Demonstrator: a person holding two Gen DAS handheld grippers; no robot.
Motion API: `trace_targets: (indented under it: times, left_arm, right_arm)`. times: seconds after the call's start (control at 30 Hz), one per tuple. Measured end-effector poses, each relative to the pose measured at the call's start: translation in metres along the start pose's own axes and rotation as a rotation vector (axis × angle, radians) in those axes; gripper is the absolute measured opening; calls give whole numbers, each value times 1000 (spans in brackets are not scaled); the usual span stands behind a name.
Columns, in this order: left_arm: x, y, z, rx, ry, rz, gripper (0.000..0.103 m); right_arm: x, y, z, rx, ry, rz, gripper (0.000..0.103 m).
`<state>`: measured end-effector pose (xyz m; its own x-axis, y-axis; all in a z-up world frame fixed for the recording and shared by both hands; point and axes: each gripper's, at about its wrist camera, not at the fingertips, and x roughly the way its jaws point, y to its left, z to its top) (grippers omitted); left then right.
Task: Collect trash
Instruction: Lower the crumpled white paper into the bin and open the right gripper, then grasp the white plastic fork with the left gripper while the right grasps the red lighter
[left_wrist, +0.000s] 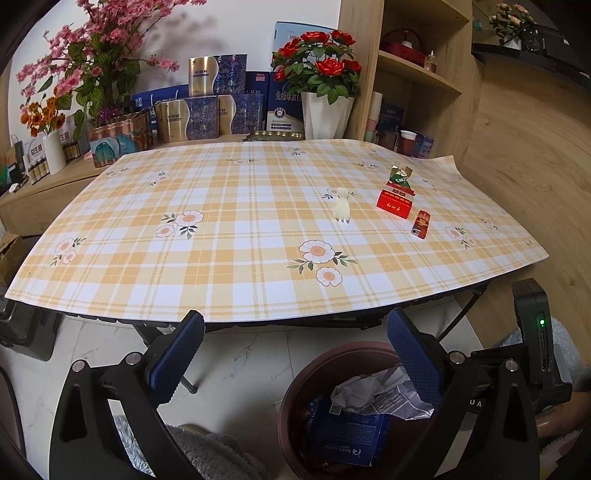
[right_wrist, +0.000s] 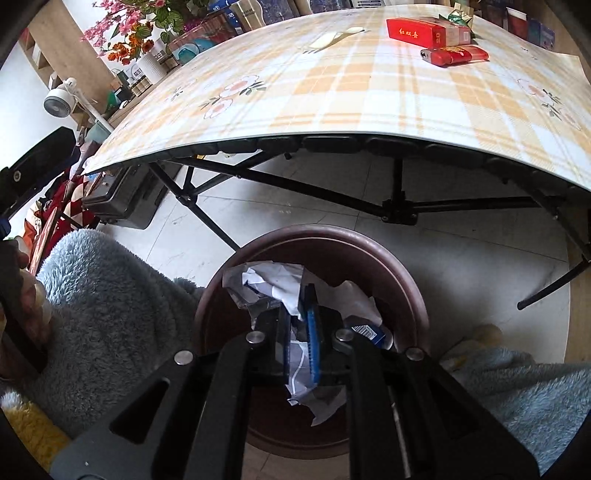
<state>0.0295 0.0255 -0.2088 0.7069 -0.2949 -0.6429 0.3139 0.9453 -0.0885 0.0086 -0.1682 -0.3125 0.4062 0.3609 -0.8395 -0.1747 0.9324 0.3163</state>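
The right tongs (right_wrist: 298, 325) were squeezed on a crumpled white paper (right_wrist: 284, 284) just above the brown trash bin (right_wrist: 406, 280). The left tongs (left_wrist: 295, 354) were spread wide beside the bin, holding nothing. A red box (left_wrist: 393, 203) lay on the counter (left_wrist: 236, 273) above the bin.

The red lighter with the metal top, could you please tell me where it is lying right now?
The red lighter lies on the right side of the plaid tablecloth, just in front of the red cigarette box; the right wrist view shows it at top right.

Glossy plaid desk (left_wrist: 258, 221) cover, crumpled paper (right_wrist: 280, 280) in a smooth brown plastic bin (right_wrist: 406, 280), glossy marble-look floor (right_wrist: 461, 251).
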Motion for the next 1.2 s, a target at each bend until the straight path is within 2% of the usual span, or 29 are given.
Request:
trace_targets:
  times: [0.03,0.1,0.17,0.23,0.27,0.4,0.53,0.77,0.9,0.97,1.03,1.07,1.13,1.2]
  left_arm:
    - [0,0,0,-1,0,0,97]
    - [0,1,0,-3,1,1,97]
    - [0,2,0,-6,1,2,97]
    - [0,2,0,-10,1,2,97]
    - [-1,2,0,-11,1,2,97]
    - [-1,4,0,-15,0,3,97]
    - [-1,4,0,-15,-1,2,97]
    - [-1,7,0,-33,-2,2,97]
    - [1,7,0,-35,13,-3,97]
    - [1,7,2,-37,18,-11,97]
    - [3,8,4,-40,25,-17,97]
    - [5,8,6,-43,32,-22,97]
    - [9,9,10,-52,45,-26,97]
    - [14,11,16,-69,56,-35,97]
  right_arm:
    - [0,0,0,1,0,-4,15]
    - [1,-1,1,5,-5,-12,31]
    - [-2,-1,1,3,-20,-18,70]
    - [-7,0,1,-3,-50,-24,87]
    - [-8,0,1,-4,-58,-26,92]
    - [-10,-6,4,14,-60,-37,97]
    - [-13,-8,5,23,-69,-24,97]
    - [-35,-1,12,-34,-157,-71,97]
    - [-55,-12,24,15,-211,19,97]
    - [-67,-19,32,27,-252,26,97]
    - [-83,-27,44,11,-322,-8,97]
    - [-88,-31,52,-3,-327,-19,97]
    - [-91,-41,73,-43,-296,-51,97]
    - [-91,-48,93,-98,-263,-157,97]
